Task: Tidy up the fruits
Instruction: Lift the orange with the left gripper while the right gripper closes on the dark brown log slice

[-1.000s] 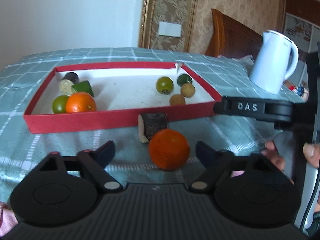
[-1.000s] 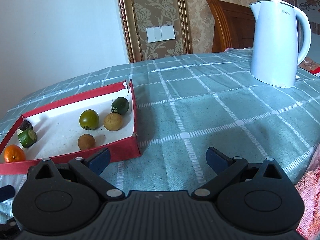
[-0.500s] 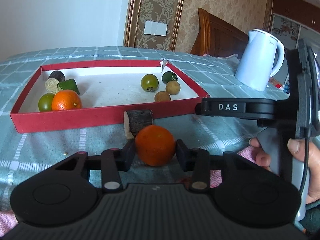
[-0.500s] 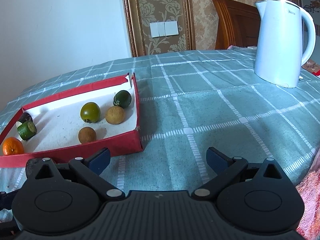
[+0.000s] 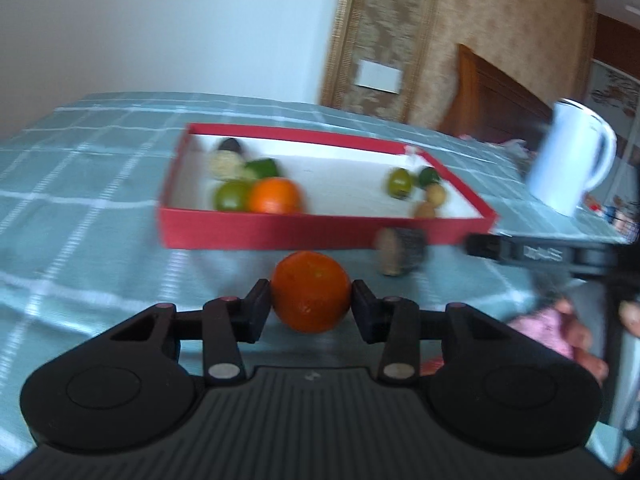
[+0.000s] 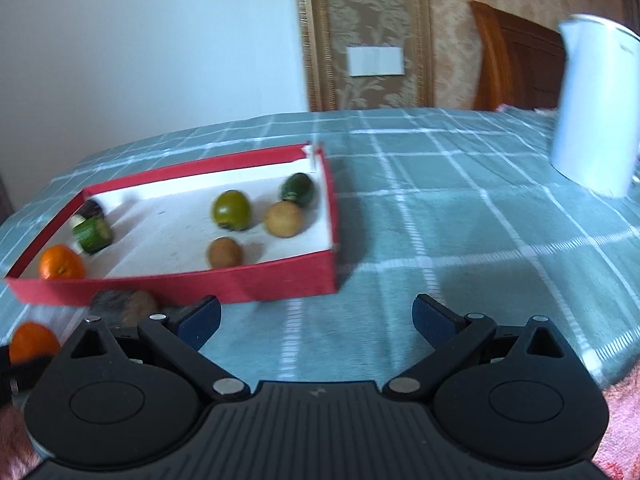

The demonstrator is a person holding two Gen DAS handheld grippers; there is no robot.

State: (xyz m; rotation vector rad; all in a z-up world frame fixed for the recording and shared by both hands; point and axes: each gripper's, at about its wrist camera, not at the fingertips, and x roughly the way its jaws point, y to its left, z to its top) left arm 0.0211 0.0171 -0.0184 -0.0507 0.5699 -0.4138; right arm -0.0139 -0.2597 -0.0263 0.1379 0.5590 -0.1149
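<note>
While clamped as before, orange [image 5: 311,297] now higher in left gripper [image 5: 311,307].

Left wrist view is motion-blurred throughout: the white lettering on the black gripper bar [image 5: 544,255] cannot be read. The white plastic kettle [image 6: 592,108] is cut off by the right edge in the right wrist view. The round orange fruit [image 6: 32,342] at lower left is partly hidden behind black hardware.

i see a white kettle [image 6: 592,112] standing on the green checked cloth [image 6: 460,216], far right. behind it, a wooden headboard [image 6: 516,64], patterned wallpaper [image 6: 376,8] with a white switch plate [image 6: 375,61], and a plain white wall [image 5: 160,24].
</note>
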